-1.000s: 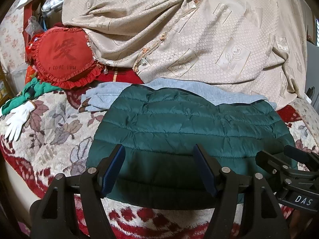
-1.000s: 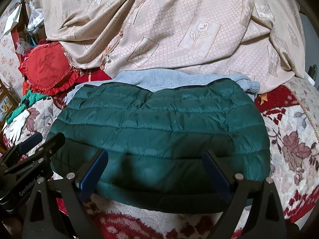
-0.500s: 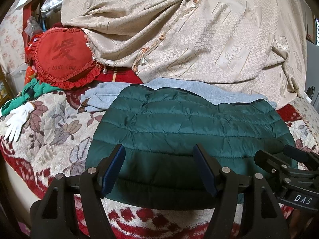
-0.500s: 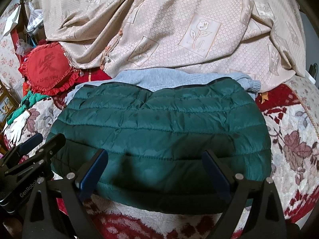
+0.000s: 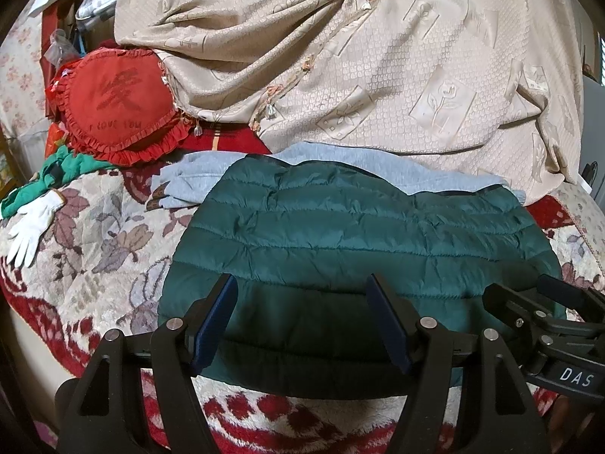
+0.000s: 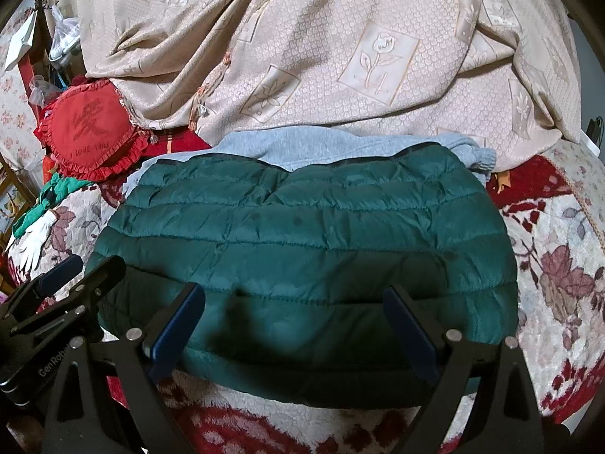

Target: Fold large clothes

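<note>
A dark green quilted jacket (image 5: 351, 249) lies folded into a wide flat bundle on a floral red and cream blanket (image 5: 94, 257); it also shows in the right wrist view (image 6: 310, 249). A light grey garment (image 5: 204, 178) lies under its far edge. My left gripper (image 5: 302, 291) is open and empty, hovering over the jacket's near hem. My right gripper (image 6: 293, 299) is open and empty, also over the near hem. Each gripper shows at the edge of the other's view.
A beige embossed cover (image 5: 378, 75) is draped behind the jacket. A red heart cushion (image 5: 117, 106) sits at the far left. A green garment (image 5: 64, 174) and a white glove (image 5: 32, 223) lie at the left. The blanket (image 6: 559, 265) extends to the right.
</note>
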{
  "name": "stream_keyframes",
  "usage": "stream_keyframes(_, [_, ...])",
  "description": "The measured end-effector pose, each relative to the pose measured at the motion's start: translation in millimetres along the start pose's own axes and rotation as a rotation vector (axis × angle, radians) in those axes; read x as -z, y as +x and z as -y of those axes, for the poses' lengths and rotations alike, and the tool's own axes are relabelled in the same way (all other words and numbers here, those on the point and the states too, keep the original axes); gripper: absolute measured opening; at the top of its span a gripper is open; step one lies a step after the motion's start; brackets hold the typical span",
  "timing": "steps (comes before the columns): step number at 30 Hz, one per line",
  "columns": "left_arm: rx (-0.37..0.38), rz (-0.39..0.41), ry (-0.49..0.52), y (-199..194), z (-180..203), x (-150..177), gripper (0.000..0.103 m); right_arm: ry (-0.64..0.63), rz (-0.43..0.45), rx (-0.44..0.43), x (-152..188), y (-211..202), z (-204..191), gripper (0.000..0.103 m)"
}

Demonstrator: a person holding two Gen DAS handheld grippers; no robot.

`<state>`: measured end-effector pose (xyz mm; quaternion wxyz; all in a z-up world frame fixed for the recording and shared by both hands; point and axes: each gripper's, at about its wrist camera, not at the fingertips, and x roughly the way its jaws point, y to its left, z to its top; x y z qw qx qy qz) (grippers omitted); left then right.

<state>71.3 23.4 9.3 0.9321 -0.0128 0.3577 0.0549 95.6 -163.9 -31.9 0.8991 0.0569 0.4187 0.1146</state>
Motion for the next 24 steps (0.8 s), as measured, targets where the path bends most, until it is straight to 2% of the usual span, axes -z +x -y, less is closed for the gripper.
stream_keyframes(15, [0.006, -0.008, 0.0, 2.7, -1.2, 2.1, 0.053, 0.0, -0.007, 0.0, -0.8, 3.4, -2.7, 0.097])
stream_keyframes(24, [0.018, 0.02, 0.017, 4.5, -1.4, 2.1, 0.053, 0.004, -0.021, -0.006, 0.7, 9.4, -2.1, 0.097])
